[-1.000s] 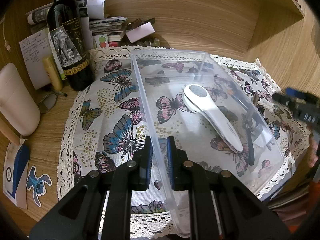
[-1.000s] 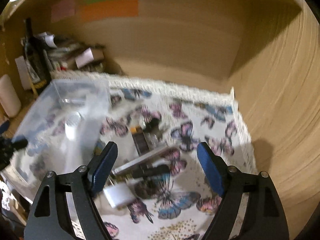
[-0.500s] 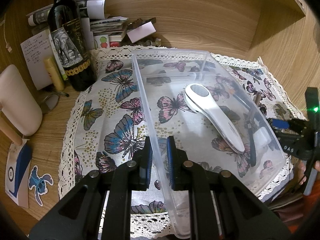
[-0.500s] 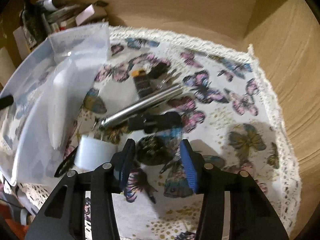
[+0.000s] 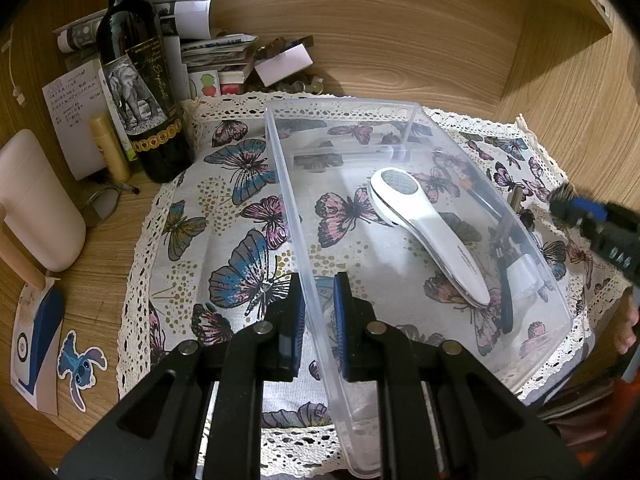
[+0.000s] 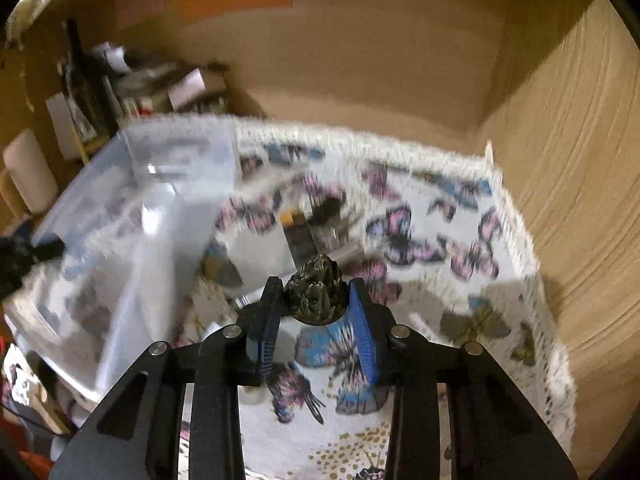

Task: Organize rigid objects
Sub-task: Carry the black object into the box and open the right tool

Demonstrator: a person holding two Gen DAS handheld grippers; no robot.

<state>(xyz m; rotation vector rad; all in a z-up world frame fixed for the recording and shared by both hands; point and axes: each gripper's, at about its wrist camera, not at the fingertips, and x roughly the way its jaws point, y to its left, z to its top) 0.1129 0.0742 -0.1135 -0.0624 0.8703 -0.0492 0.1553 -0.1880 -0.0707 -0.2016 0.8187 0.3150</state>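
Note:
My left gripper (image 5: 318, 314) is shut on the near left wall of a clear plastic bin (image 5: 288, 192) that stands on the butterfly cloth. A white handheld device (image 5: 428, 232) lies inside the bin. My right gripper (image 6: 316, 312) is shut on a small dark spiky ornament (image 6: 316, 296) and holds it above the cloth, right of the bin (image 6: 132, 208). The right gripper also shows at the right edge of the left wrist view (image 5: 576, 208). Several small items (image 6: 304, 232) lie on the cloth beside the bin, blurred.
A wine bottle (image 5: 136, 80), a white container (image 5: 36, 204), papers and boxes (image 5: 224, 56) crowd the back left. Wooden walls close in behind (image 6: 360, 60) and to the right (image 6: 568, 160). A blue sticker (image 5: 80, 364) lies on the desk.
My right gripper has closed on the dark ornament and lifted it off the cloth. My left gripper has stayed clamped on the bin wall.

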